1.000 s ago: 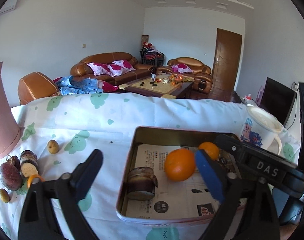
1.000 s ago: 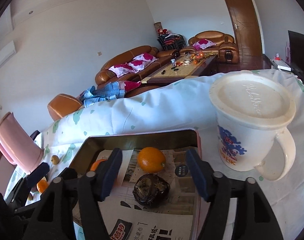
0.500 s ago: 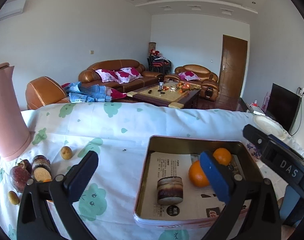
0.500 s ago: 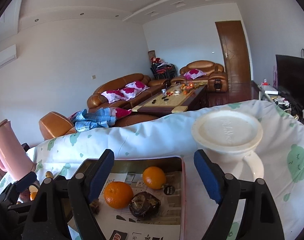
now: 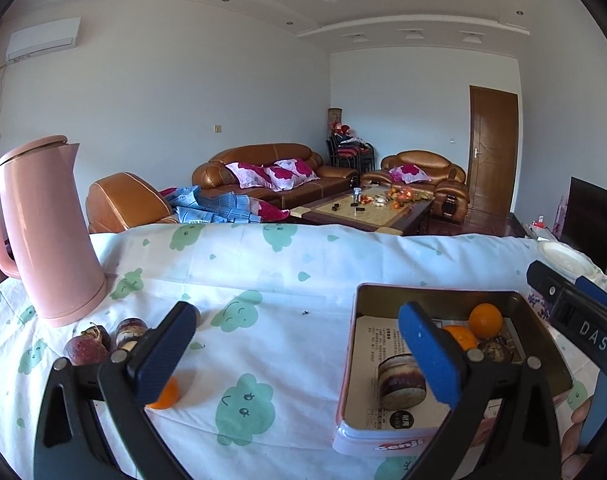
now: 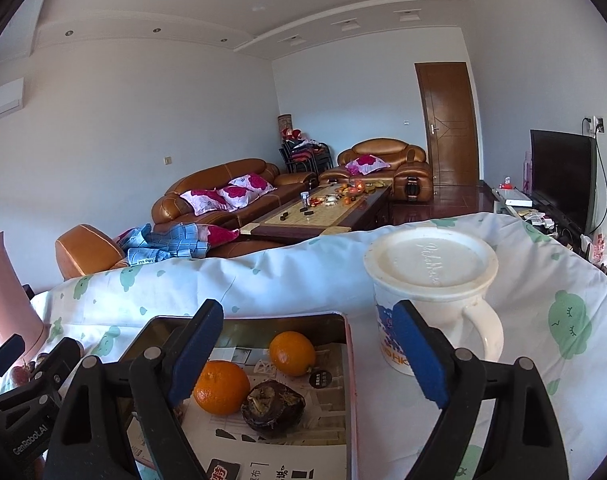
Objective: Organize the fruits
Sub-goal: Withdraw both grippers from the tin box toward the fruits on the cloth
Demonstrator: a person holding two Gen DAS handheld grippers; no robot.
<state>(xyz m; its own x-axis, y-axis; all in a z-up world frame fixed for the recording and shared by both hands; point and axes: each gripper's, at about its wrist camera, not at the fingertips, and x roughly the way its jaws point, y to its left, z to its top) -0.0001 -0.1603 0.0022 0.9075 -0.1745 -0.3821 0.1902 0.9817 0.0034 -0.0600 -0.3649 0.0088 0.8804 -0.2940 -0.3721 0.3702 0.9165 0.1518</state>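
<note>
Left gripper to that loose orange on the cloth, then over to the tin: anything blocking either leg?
Nothing visible. The left gripper is open; the orange lies just behind its left finger. Bare tablecloth runs from there to the tin, which has free paper inside.

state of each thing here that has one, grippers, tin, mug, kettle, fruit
left gripper: open, empty
right gripper: open, empty
tin: lidless, paper-lined, holding four fruits
two oranges: in the tin, apart
dark round fruit: in the tin, touching the nearer orange
banded cut piece: in the tin
white mug: upright, lid on
pink kettle: upright, lid shut
small orange: on the cloth, outside the tin
</note>
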